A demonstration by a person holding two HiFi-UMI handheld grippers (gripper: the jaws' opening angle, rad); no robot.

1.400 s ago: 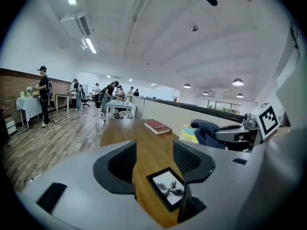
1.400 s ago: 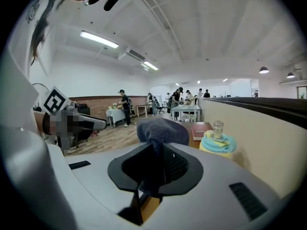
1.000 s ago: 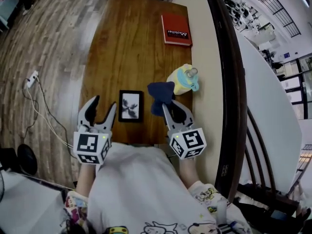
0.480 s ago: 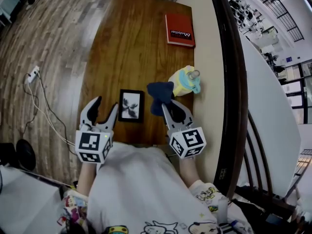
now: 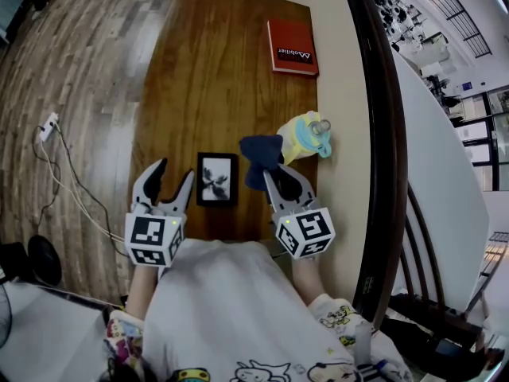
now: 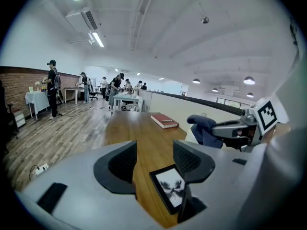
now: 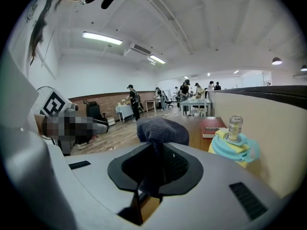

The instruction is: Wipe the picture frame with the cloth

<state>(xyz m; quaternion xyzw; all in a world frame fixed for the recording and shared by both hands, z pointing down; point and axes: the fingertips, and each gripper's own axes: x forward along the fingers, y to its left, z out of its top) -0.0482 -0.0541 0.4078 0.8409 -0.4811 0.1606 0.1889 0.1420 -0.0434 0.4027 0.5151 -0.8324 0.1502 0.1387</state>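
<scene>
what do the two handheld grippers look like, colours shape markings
The left gripper and right gripper match: light grey moulded bodies, each with two tapering jaws lined in black ribbed material. Each carries a white cube with black square markers at its rear. The person's sleeves are light with colourful cartoon prints.

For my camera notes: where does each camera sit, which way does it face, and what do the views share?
Head view: on the person's head, facing down at the table; left gripper, right gripper and shirt show.
Left gripper view: on that gripper, facing along the table over the picture frame; open jaws show.
Right gripper view: on that gripper, facing likewise; jaws shut on the cloth show.
All three share the red book.
</scene>
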